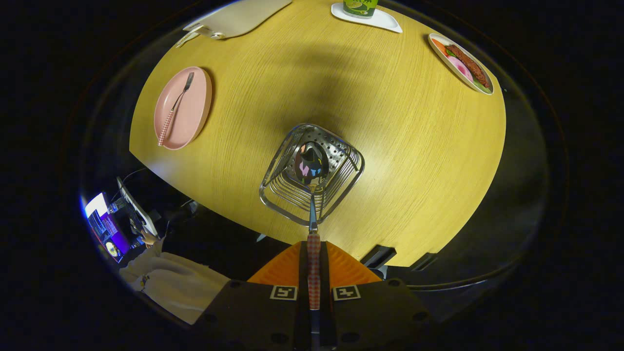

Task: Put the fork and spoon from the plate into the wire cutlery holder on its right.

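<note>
Gripper view at twelve o'clock: my orange fingers [313, 265] pinch the checked-handled steel spoon [312, 168] bowl-down over the square wire cutlery holder [278, 192] for dropping, the matching fork [176, 108] waiting on the pink plate [195, 122] at ten o'clock.

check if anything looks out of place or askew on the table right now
Nothing stands out. The tongs are shut on the spoon, bowl down inside the upright wire holder. The fork lies flat on the pink plate.

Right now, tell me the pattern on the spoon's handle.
Red-and-white checks on the spoon handle, clearest in the gripper view.
</note>
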Demonstrator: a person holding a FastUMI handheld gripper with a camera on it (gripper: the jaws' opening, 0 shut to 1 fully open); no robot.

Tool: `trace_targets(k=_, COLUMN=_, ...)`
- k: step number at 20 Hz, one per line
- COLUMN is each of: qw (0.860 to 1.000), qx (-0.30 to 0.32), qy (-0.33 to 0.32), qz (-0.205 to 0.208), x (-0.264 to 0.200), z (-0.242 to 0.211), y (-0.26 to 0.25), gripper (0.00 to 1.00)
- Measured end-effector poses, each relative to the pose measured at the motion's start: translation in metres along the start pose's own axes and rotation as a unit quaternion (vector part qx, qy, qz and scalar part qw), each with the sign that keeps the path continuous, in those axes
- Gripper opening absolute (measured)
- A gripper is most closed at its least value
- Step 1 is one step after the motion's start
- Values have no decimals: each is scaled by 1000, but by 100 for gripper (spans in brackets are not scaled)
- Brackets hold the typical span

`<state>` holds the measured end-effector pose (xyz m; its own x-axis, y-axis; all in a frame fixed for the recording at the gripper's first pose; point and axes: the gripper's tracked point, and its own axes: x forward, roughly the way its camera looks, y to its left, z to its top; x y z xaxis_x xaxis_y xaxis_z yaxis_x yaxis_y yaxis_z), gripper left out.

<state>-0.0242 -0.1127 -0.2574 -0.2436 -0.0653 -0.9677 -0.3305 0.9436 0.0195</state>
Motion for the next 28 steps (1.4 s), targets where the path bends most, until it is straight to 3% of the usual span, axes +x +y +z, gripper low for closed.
trace_targets(k=6, qw=1000, qx=16, qy=-10, qz=4, x=-2, z=16, y=-1, gripper=18)
trace_targets(k=9, qw=999, qx=21, qy=-46, qz=9, x=-10, z=25, y=-3, gripper=44)
trace_targets(k=12, qw=996, qx=36, qy=-81, qz=26, x=-22, z=30, y=-1, gripper=50)
trace_targets(k=14, qw=993, qx=40, qy=-107, qz=32, x=-30, z=30, y=0, gripper=67)
trace_targets(k=16, qw=989, qx=47, qy=-132, qz=46, x=-40, z=27, y=4, gripper=74)
trace_targets(k=17, qw=988, qx=52, qy=-140, qz=50, x=-42, z=24, y=5, gripper=88)
trace_targets(k=19, qw=984, qx=63, qy=-158, qz=53, x=-46, z=19, y=3, gripper=100)
trace_targets(k=24, qw=965, qx=96, qy=-232, qz=75, x=-61, z=19, y=10, gripper=99)
trace_targets(k=28, qw=932, qx=129, qy=-329, qz=77, x=-82, z=28, y=19, gripper=99)
